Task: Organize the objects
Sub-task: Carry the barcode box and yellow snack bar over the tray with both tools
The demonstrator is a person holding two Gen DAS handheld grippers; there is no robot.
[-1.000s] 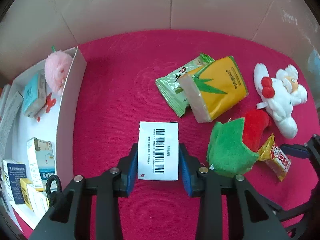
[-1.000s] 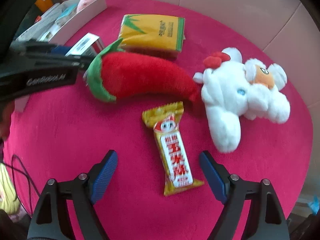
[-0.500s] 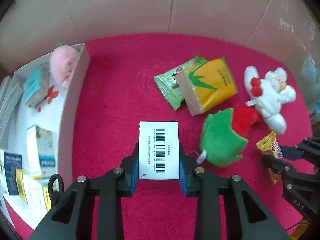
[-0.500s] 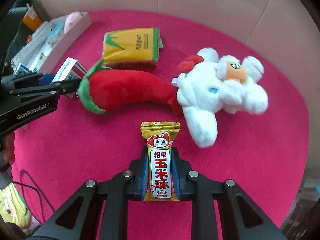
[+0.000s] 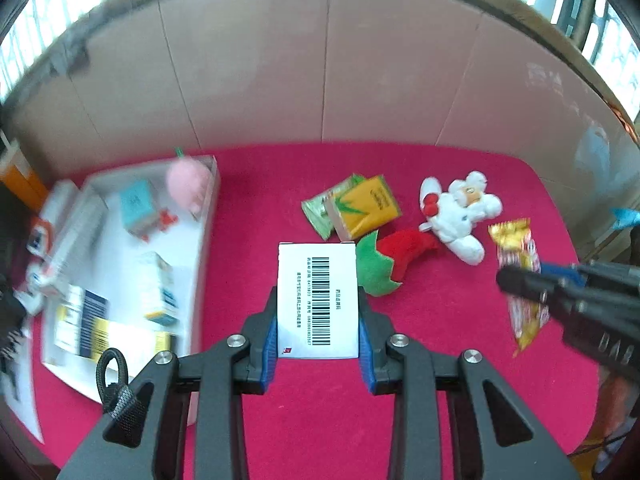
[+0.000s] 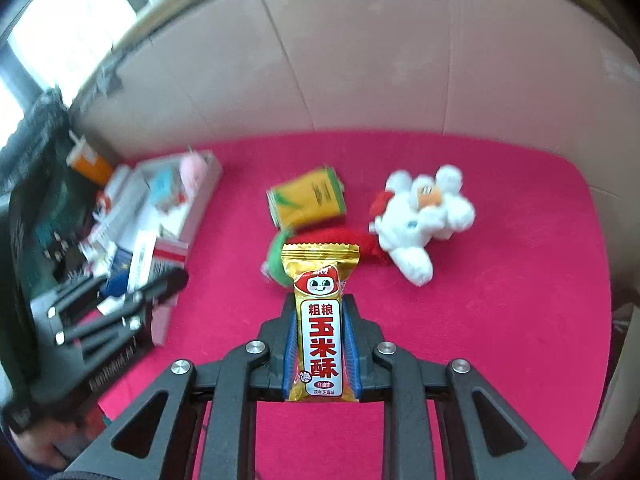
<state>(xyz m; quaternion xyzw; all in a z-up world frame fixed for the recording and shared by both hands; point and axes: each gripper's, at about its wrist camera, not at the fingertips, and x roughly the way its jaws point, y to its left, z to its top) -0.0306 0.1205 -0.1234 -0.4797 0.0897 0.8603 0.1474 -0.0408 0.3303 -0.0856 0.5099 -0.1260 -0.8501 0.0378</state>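
Surface: magenta felt-covered surface (image 5: pixel 248 208) backed by pale cardboard panels (image 5: pixel 256 92); windows show above the panels.
Left gripper (image 5: pixel 318 344): jaws clamped on a white rectangular box with a black barcode (image 5: pixel 317 300), which stands up between the blue pads, held clear of the felt.
Right gripper (image 6: pixel 320 354): jaws clamped on a gold foil snack bar with a red cartoon face and red lettering (image 6: pixel 319 320), upright between the pads, its crimped top poking past the fingertips.
Left view only: a green foil packet (image 5: pixel 316 210) tucked under the yellow tissue pack (image 5: pixel 366 206); the white tray (image 5: pixel 200 240) at left seen from above, blurred, holding small boxes and a pink plush (image 5: pixel 188 180); the right gripper with its bar at the right edge.
Right view only: an orange-topped container (image 6: pixel 86 162) beyond the tray; the left gripper at the left edge, over the tray's near end.
Both views: red plush chilli with green cap (image 5: pixel 390 260) and white plush toy (image 6: pixel 424 216), lying on the felt beyond the jaws.
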